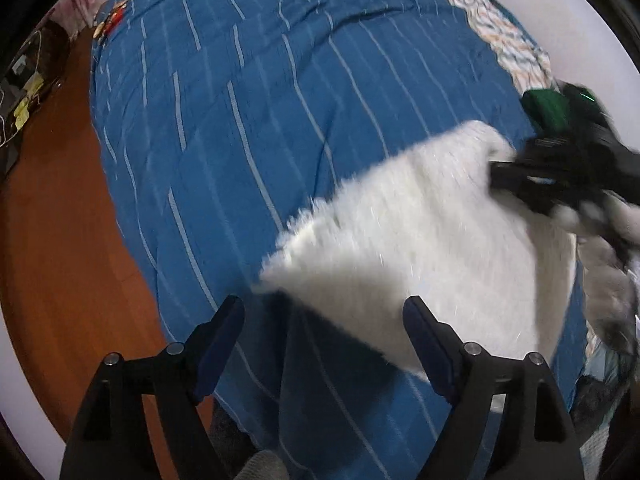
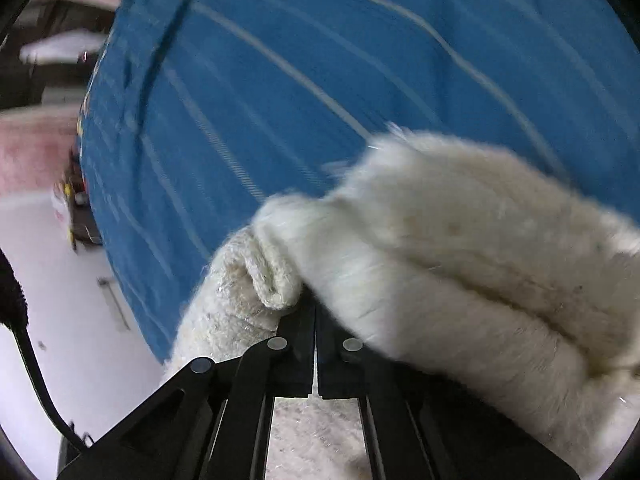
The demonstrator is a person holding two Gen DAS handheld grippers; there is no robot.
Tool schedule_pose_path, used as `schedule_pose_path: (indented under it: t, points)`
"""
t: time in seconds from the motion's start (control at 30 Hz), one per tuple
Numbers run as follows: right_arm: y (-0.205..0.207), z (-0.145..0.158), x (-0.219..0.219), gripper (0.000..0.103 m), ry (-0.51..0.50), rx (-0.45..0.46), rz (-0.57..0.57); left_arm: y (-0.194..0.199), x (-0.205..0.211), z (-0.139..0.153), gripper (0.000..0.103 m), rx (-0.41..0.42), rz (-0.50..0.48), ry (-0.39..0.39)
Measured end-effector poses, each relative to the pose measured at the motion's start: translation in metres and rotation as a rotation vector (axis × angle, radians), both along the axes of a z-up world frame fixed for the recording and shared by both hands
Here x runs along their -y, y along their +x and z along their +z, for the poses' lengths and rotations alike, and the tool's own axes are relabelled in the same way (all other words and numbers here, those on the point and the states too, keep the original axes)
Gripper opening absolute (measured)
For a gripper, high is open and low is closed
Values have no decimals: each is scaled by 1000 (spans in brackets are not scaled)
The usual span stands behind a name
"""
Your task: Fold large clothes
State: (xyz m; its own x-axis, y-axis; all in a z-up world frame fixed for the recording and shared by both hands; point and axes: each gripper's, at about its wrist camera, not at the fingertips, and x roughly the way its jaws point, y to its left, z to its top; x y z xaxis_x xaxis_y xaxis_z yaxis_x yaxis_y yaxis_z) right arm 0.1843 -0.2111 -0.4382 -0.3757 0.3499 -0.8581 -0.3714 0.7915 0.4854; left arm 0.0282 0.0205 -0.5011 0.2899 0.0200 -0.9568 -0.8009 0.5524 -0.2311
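Observation:
A fluffy white garment [image 1: 432, 240] lies folded on a blue striped bedspread [image 1: 248, 120]. My left gripper [image 1: 324, 320] is open and empty, hovering just above the garment's near left corner. My right gripper [image 1: 496, 170] grips the garment's far right corner in the left wrist view. In the right wrist view my right gripper [image 2: 314, 308] is shut on a bunched edge of the white garment [image 2: 460, 248], which drapes over and hides the fingertips, above the bedspread [image 2: 280, 80].
An orange-brown wood floor [image 1: 52, 248] lies left of the bed. A patterned pillow or cloth [image 1: 508, 36] sits at the bed's far right. Dark clutter with cables [image 1: 24, 80] stands at the far left. White floor [image 2: 80, 320] and furniture show beyond the bed edge.

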Motion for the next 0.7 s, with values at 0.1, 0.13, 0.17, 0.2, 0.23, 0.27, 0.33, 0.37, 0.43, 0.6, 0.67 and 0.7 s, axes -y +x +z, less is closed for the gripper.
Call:
schedule_pose_path:
  t: [0.1, 0.13, 0.17, 0.2, 0.23, 0.27, 0.33, 0.37, 0.43, 0.6, 0.67, 0.7]
  points:
    - [6, 44, 51, 40, 121, 3, -104, -1, -4, -1, 81, 57, 39, -57]
    - [7, 59, 77, 55, 148, 14, -150, 0, -5, -6, 81, 71, 63, -88]
    - [9, 67, 97, 68, 162, 20, -188, 1, -7, -12, 81, 85, 85, -121]
    - [8, 75, 121, 68, 165, 22, -228, 2, -9, -20, 81, 107, 111, -164]
    - [4, 79, 148, 68, 151, 21, -266, 4, -12, -32, 81, 138, 147, -221]
    - [0, 80, 174, 68, 134, 24, -302, 6, -13, -41, 81, 163, 176, -264]
    - [-11, 74, 207, 68, 109, 3, -351, 9, -16, -59, 79, 206, 240, -327]
    - [-18, 65, 226, 68, 108, -20, -378, 9, -18, -65, 77, 251, 278, -342]
    - [-28, 46, 253, 68, 109, -65, -410, 6, -19, -63, 12, 311, 330, -316]
    - [-43, -18, 277, 70, 172, -179, -455, -15, -5, -25, 7, 346, 283, -225]
    - [-44, -39, 275, 73, 218, -201, -450, -23, -2, -26, 7, 325, 271, -220]
    - [-44, -48, 274, 77, 263, -212, -439, -28, -2, -31, 7, 319, 276, -232]
